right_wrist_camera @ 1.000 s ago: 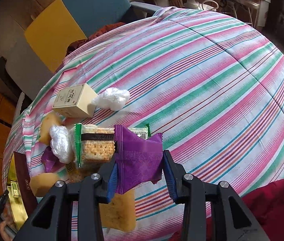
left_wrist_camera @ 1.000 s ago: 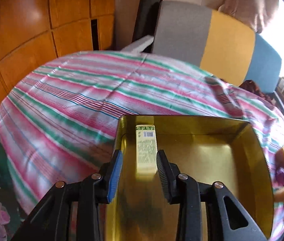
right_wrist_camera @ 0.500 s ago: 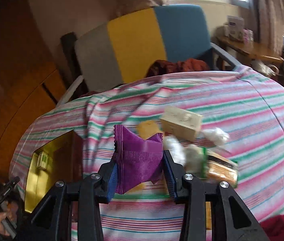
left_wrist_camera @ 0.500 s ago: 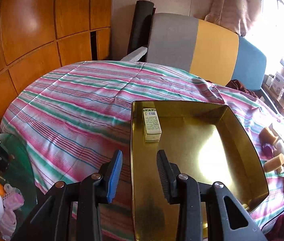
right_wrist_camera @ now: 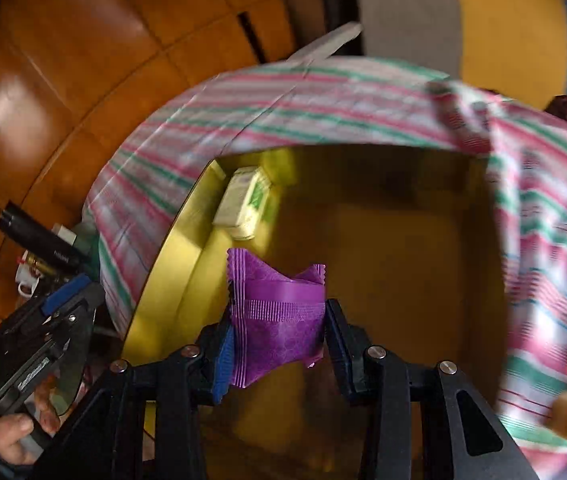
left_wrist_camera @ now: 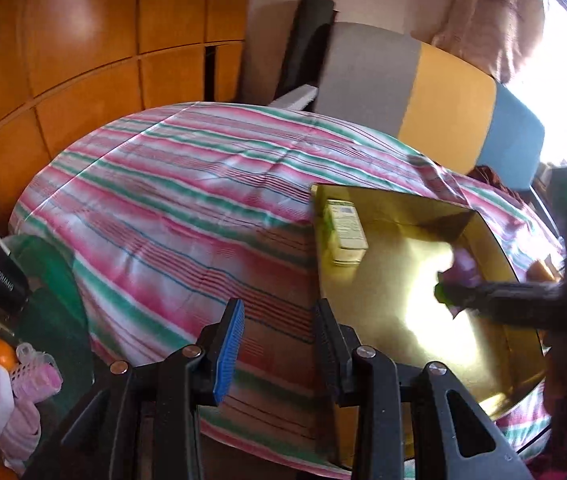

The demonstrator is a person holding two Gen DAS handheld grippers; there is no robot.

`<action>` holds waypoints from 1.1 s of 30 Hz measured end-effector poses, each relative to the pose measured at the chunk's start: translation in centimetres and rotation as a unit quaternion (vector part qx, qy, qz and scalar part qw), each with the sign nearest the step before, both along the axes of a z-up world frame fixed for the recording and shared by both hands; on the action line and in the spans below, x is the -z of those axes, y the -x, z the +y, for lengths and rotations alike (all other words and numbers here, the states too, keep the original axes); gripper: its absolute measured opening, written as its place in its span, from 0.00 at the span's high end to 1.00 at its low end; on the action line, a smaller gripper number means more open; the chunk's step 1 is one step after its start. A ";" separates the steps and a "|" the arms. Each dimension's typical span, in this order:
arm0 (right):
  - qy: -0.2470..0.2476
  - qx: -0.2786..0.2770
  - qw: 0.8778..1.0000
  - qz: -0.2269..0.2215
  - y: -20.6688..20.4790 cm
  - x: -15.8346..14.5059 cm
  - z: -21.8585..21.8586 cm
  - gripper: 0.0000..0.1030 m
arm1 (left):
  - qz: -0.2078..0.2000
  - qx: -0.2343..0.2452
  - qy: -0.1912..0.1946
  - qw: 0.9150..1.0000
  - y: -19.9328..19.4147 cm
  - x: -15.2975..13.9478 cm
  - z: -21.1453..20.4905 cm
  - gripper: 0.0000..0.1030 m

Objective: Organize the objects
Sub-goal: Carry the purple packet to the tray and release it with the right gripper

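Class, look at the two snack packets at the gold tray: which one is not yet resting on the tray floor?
The purple packet, clamped in the right gripper above the gold tray. The pale green-and-white packet lies in its corner.

Glossy, perhaps metal tray [left_wrist_camera: 411,304], cloth tablecloth [left_wrist_camera: 187,208]

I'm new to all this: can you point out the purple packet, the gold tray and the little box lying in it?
purple packet [right_wrist_camera: 277,320], right wrist view, middle of wrapper.
gold tray [right_wrist_camera: 171,276], right wrist view, left rim.
little box [left_wrist_camera: 345,226], left wrist view, printed top face.
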State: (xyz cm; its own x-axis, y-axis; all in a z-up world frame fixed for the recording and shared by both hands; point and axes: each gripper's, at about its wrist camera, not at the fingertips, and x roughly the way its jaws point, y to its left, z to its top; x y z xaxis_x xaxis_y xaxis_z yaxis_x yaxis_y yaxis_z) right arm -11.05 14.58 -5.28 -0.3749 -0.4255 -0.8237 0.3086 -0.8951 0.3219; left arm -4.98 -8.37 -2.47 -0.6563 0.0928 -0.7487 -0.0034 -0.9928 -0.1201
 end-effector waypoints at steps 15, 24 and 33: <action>0.058 -0.021 0.998 -0.033 2.5 2.8 -7.5 0.38 | -0.002 -0.019 -0.025 0.999 0.3 0.7 -1.7 0.66; 0.035 0.014 0.999 0.032 -0.8 -0.5 -3.5 0.14 | 0.001 0.024 -0.007 1.000 -0.4 0.6 1.6 0.66; 0.025 0.073 0.993 0.089 -4.4 -3.6 3.5 0.00 | 0.012 0.090 0.003 0.996 -1.0 -0.6 6.1 0.66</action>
